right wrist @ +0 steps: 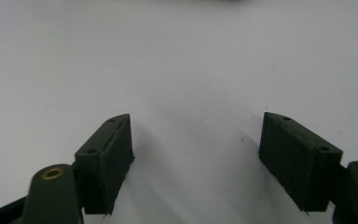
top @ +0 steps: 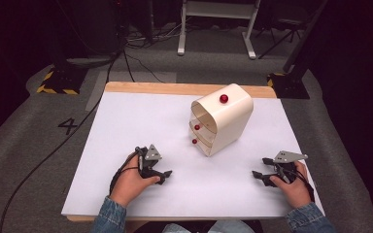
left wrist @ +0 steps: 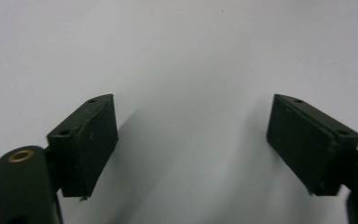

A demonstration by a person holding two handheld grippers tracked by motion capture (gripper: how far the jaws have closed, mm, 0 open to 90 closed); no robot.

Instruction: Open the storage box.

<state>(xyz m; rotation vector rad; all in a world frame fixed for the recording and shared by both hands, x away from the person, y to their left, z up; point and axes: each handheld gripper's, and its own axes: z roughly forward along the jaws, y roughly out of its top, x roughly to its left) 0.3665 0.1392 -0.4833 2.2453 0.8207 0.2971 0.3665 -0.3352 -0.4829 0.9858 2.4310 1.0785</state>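
A: Which markings can be read from my position at the table?

B: One only. A dark numeral "4" (top: 68,125) is marked on the grey floor covering (top: 29,145), to the left of the table (top: 126,121) and beyond its near left corner.

A: I also see striped marking near it. Does it carry text?

B: No. The yellow-and-black hazard stripes (top: 56,90) edge the base of a stand (top: 60,75) on the floor behind the numeral. They are a warning pattern, without letters or digits. A second striped patch sits at the far right, too small to read.

A: Anything on my gripper views?

B: No text or label is legible there.
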